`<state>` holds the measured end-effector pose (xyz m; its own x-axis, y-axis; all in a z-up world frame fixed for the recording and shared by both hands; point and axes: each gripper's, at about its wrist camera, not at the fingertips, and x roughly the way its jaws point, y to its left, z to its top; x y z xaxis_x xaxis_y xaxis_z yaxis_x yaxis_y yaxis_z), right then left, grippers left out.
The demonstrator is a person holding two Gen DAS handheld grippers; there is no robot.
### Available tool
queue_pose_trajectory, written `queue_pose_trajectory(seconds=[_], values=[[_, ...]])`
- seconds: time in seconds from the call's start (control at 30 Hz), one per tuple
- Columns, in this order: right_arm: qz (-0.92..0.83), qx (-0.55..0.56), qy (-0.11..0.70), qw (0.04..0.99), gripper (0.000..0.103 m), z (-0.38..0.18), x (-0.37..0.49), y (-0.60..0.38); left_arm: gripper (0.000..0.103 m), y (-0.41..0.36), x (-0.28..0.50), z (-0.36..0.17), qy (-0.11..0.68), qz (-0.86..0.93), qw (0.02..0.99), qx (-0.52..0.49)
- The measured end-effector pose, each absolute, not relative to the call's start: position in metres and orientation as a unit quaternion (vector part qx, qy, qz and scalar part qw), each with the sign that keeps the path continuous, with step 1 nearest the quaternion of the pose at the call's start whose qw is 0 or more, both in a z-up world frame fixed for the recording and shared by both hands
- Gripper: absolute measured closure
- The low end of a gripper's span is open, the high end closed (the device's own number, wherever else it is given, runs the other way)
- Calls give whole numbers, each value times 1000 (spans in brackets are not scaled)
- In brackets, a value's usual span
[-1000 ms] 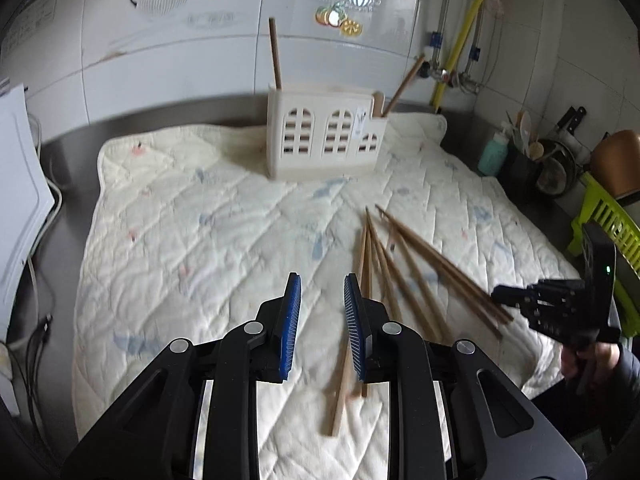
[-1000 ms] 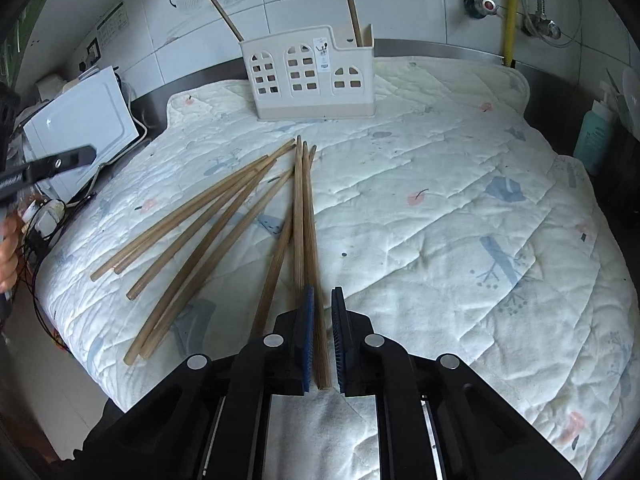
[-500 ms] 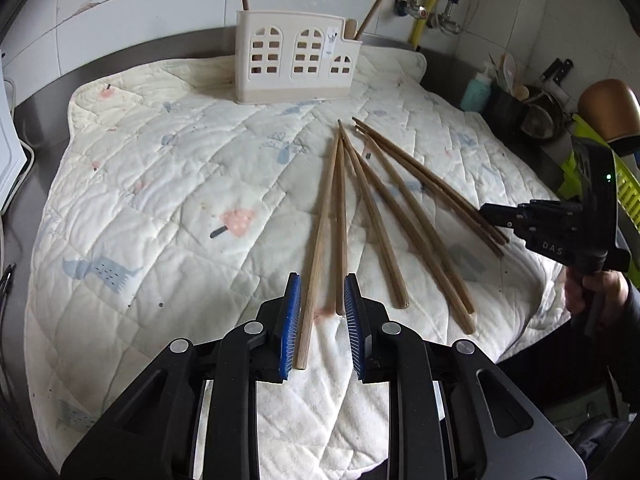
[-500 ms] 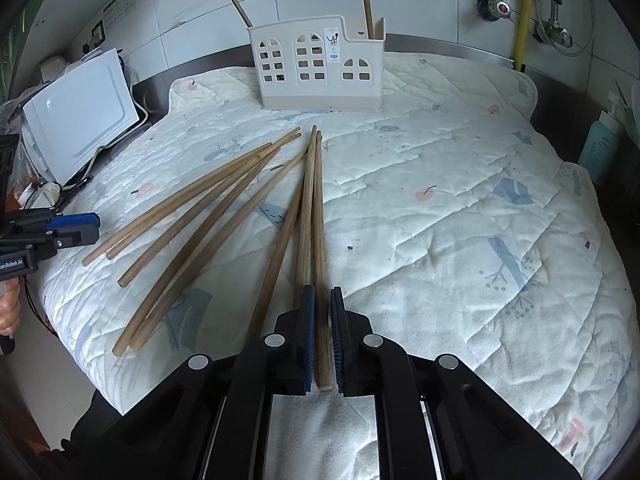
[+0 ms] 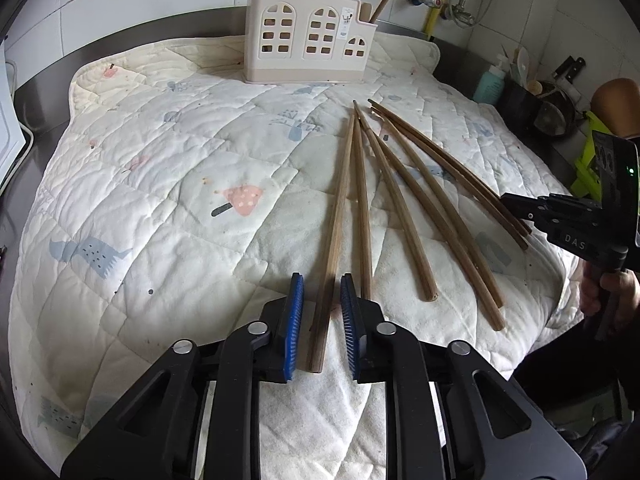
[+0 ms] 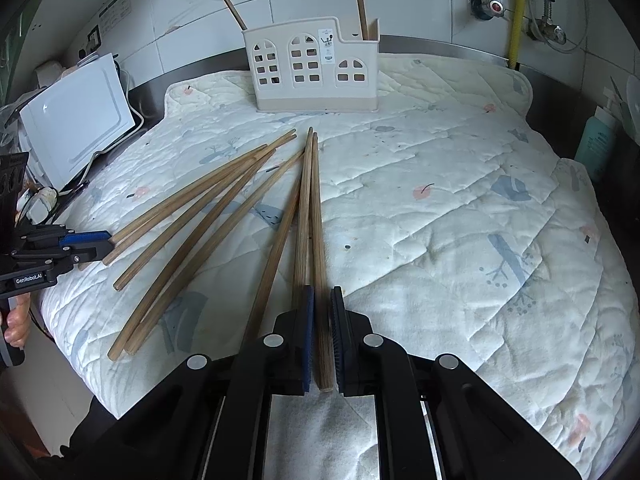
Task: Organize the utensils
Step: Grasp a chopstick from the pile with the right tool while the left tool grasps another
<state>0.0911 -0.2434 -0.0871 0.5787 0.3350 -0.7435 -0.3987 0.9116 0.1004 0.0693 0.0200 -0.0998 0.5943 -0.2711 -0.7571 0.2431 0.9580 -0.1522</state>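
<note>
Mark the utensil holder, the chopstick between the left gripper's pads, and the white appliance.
utensil holder (image 6: 312,76), right wrist view, front wall.
chopstick (image 5: 334,224), left wrist view, mid shaft.
white appliance (image 6: 76,120), right wrist view, top panel.

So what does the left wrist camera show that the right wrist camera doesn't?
Only the left wrist view shows the left gripper up close, its jaws just closing around one chopstick without pressing it yet, plus a green crate at the right edge. Only the right wrist view shows the right gripper up close, shut on another chopstick, and a white appliance on the left. Both show the utensil holder, the loose chopsticks fanned on the quilt, and a teal bottle.
</note>
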Motion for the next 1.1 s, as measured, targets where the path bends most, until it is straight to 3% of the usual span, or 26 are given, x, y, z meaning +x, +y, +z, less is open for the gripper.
queue_pose_trajectory(seconds=[0.27, 0.4, 1.1], values=[[199, -41, 395, 896, 95, -90, 86, -242, 88, 1, 62, -102, 410, -114, 905, 31], [197, -42, 393, 897, 96, -86, 85, -241, 97, 2, 60, -97, 406, -129, 905, 14], [209, -22, 299, 931, 96, 22, 90, -255, 98, 24, 63, -51, 341, -124, 931, -28]])
